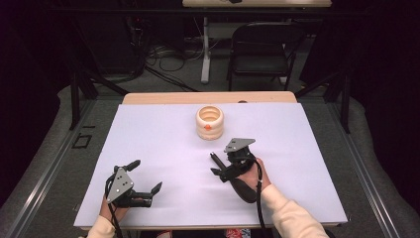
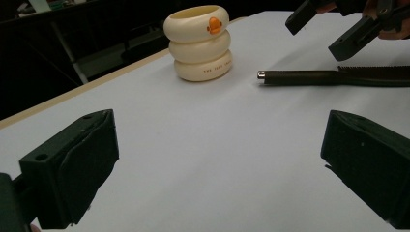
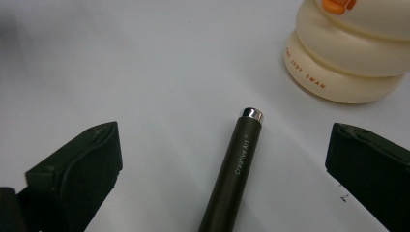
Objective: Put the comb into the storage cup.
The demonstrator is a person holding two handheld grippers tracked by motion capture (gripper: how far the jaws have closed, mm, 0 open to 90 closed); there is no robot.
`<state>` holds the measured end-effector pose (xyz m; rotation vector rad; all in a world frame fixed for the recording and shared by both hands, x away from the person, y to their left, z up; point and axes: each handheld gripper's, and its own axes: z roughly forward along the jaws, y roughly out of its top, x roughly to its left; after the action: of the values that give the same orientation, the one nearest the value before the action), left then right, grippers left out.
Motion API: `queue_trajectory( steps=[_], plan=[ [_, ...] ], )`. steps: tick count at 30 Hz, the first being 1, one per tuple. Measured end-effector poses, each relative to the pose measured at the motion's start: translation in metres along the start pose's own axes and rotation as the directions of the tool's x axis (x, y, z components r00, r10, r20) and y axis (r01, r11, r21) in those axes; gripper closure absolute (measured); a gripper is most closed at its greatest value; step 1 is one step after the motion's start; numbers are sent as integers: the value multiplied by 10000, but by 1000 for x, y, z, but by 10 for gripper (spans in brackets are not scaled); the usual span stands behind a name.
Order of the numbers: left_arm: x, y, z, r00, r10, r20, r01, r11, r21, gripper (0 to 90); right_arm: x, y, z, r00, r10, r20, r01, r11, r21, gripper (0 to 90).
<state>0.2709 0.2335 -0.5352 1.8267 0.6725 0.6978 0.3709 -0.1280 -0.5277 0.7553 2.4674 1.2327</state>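
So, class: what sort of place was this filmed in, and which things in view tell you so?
Probably a lab or recording studio, not a home: a white-covered work table ringed by dark curtains, loose cables on the carpet, a folding chair, and hand-held grippers, left gripper and right gripper.

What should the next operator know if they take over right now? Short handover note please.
Left gripper: open, holding nothing, low at the near left of the white table.
Right gripper: open, jaws either side of the dark pen, not yet closed on it.
Pen lies flat on the table, silver-tipped end toward the cream ringed holder, which stands upright near the far edge.
Done: right gripper lined up over the pen.
Left: likely grasp the pen and put it in the holder.
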Motion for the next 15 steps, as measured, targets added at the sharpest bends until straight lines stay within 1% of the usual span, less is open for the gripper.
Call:
queue_trajectory(
  steps=[5, 8, 10, 11, 12, 13, 14, 15],
  plan=[
    [0, 0, 0, 10000, 60, 33, -60, 10000, 77, 0, 2, 2, 5, 9999, -95, 56, 95, 9999, 43, 1],
    [0, 0, 0, 10000, 91, 32, -91, 9999, 80, 1, 3, 2, 8, 9998, -173, 74, 173, 9998, 88, 35],
    [0, 0, 0, 10000, 89, 33, -90, 9999, 88, 1, 3, 3, 10, 9998, -205, 56, 204, 9997, 135, 93],
    [1, 0, 0, 10000, 93, 27, -93, 9999, 89, 1, 4, 3, 12, 9996, -263, 88, 262, 9996, 116, 154],
    [1, 0, 0, 10000, 93, 27, -93, 9999, 89, 1, 4, 3, 12, 9996, -263, 88, 262, 9996, 116, 154],
    [1, 0, 0, 10000, 90, 28, -90, 9999, 90, 1, 4, 4, 12, 9996, -272, 88, 271, 9995, 143, 186],
    [1, 0, 0, 9999, 94, 38, -95, 9999, 91, 1, 5, 4, 13, 9996, -269, 104, 268, 9995, 168, 240],
    [0, 0, 0, 10000, 85, 42, -85, 9999, 113, 1, 4, 4, 15, 9996, -253, 115, 251, 9995, 186, 343]
  ],
)
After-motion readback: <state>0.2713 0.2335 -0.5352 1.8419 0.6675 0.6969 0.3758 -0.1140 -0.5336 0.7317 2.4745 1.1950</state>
